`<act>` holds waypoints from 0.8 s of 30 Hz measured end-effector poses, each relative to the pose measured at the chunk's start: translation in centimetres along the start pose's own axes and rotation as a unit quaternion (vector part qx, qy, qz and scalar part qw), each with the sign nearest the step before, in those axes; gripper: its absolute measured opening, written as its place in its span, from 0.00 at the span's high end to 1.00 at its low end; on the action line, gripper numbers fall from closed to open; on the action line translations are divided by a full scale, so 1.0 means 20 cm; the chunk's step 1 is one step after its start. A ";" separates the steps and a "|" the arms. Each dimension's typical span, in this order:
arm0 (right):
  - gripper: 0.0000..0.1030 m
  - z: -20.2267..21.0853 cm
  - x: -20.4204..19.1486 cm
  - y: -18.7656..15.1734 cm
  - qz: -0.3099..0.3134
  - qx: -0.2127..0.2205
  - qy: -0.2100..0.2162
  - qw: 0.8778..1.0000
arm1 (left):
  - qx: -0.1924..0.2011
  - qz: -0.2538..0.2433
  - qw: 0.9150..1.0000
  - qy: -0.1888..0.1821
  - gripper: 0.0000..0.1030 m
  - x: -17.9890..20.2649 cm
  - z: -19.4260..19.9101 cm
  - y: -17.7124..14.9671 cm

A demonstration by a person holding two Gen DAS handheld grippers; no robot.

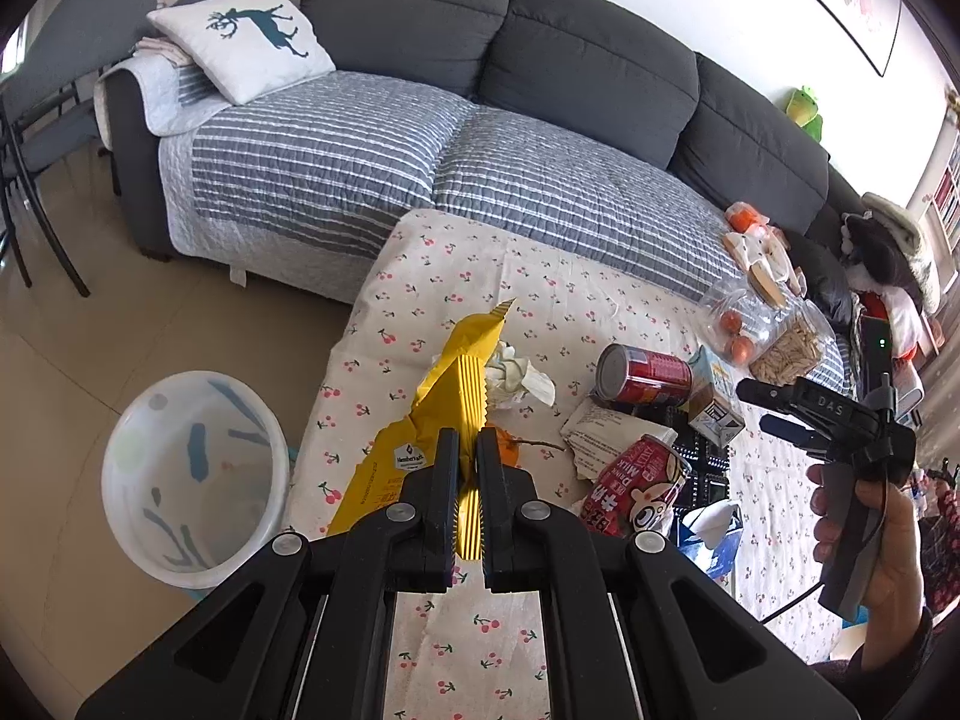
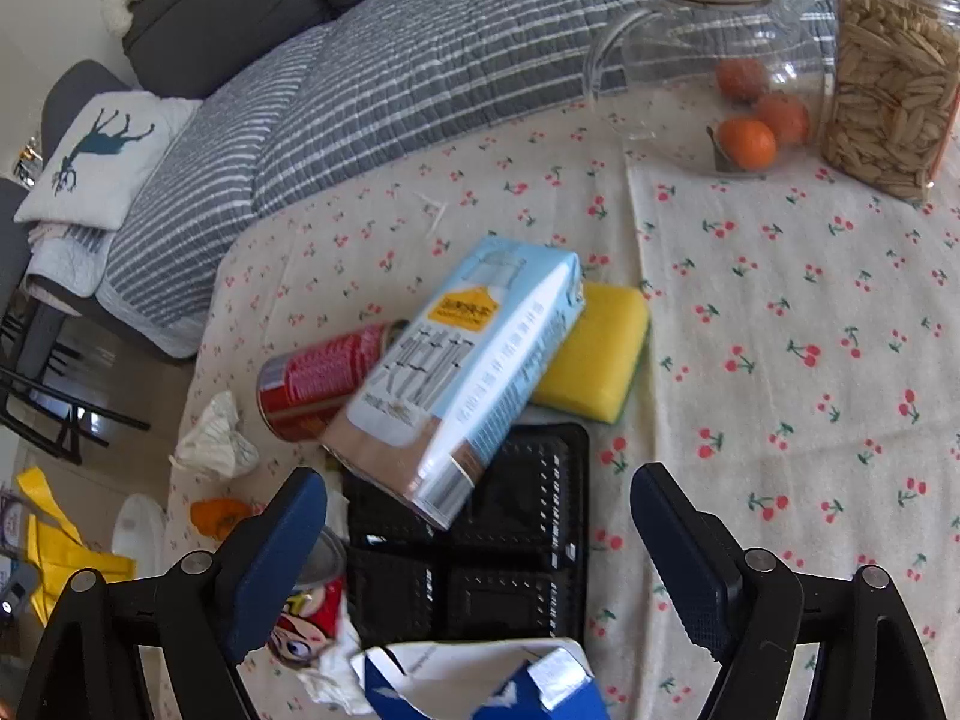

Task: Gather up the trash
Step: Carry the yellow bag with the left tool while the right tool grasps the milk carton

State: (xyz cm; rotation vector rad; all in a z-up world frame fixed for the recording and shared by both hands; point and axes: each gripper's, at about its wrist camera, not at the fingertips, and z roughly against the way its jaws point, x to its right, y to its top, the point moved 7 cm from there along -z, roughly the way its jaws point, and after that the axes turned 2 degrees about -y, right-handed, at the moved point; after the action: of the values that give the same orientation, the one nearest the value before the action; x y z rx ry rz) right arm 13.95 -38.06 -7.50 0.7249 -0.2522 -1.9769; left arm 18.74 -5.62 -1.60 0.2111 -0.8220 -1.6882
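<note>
My left gripper (image 1: 468,450) is shut on a yellow snack bag (image 1: 444,384), held above the table's left edge. A white bin (image 1: 192,474) stands on the floor to its left. My right gripper (image 2: 480,504) is open and empty above a black plastic tray (image 2: 516,546). A light blue carton (image 2: 462,378) lies tilted across the tray and a red can (image 2: 324,378). A crumpled tissue (image 2: 213,441), orange peel (image 2: 219,516), a red cartoon can (image 1: 636,486) and a torn blue box (image 2: 480,684) lie nearby. The right gripper also shows in the left wrist view (image 1: 774,408).
A cherry-print cloth (image 2: 780,330) covers the table. A yellow sponge (image 2: 600,354), a glass pitcher with oranges (image 2: 720,60) and a jar of seeds (image 2: 888,90) stand at the back right. A grey sofa (image 1: 420,156) runs behind the table. A folded paper (image 1: 606,432) lies by the cans.
</note>
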 end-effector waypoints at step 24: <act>0.45 -0.02 -0.01 0.01 0.020 0.016 -0.032 0.999 | 0.009 0.007 1.000 0.026 0.94 -0.02 -0.01 0.00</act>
State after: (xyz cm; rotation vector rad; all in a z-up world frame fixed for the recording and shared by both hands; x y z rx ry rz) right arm 14.46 -37.87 -7.71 0.6737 -0.3351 -1.9636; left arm 18.91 -5.36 -1.91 0.2599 -0.7997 -1.6562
